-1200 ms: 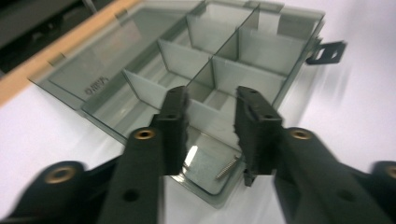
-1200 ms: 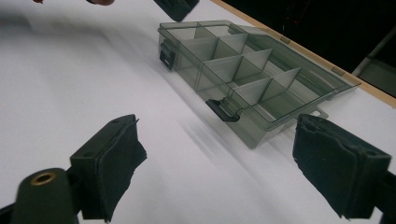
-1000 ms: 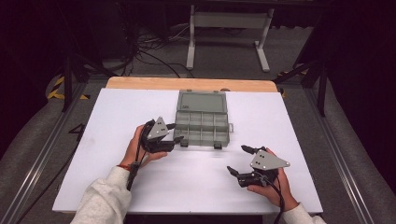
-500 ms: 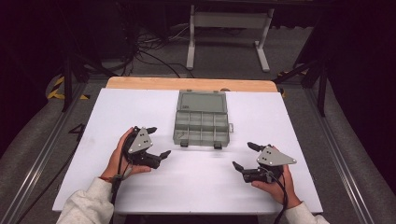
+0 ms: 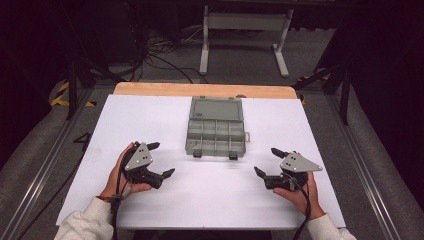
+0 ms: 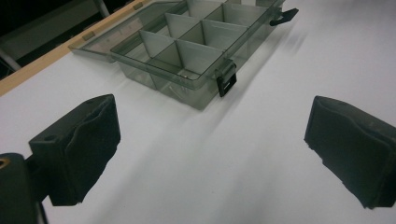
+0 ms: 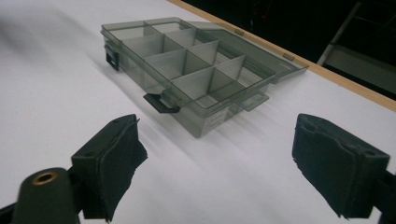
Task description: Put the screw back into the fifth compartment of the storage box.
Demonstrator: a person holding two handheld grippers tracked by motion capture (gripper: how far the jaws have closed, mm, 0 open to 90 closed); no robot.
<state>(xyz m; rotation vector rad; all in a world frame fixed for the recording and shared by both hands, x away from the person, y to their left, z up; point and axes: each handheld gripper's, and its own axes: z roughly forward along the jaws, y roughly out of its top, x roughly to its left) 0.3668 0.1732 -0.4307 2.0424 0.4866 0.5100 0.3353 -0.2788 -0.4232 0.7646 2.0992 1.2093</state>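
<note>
A grey translucent compartment box [image 5: 216, 131] lies open at the middle of the white table [image 5: 150, 115], its lid flat behind it and two black latches on its near edge. Its dividers also show in the left gripper view [image 6: 187, 51] and in the right gripper view [image 7: 187, 70]. My left gripper [image 5: 161, 159] is held open over the table, to the near left of the box, with nothing between its pads [image 6: 81, 149]. My right gripper [image 5: 268, 161] is also open, to the near right of the box, and its pads [image 7: 338, 170] hold nothing.
A wooden strip [image 5: 200, 90] runs along the table's far edge. A white metal stand [image 5: 243, 30] and loose cables [image 5: 150, 60] lie on the floor beyond. Metal rails [image 5: 45, 165] flank the table.
My left gripper has drawn back from the box's left side toward the near left of the table. The right gripper has shifted slightly toward the near right. Both stayed open.
</note>
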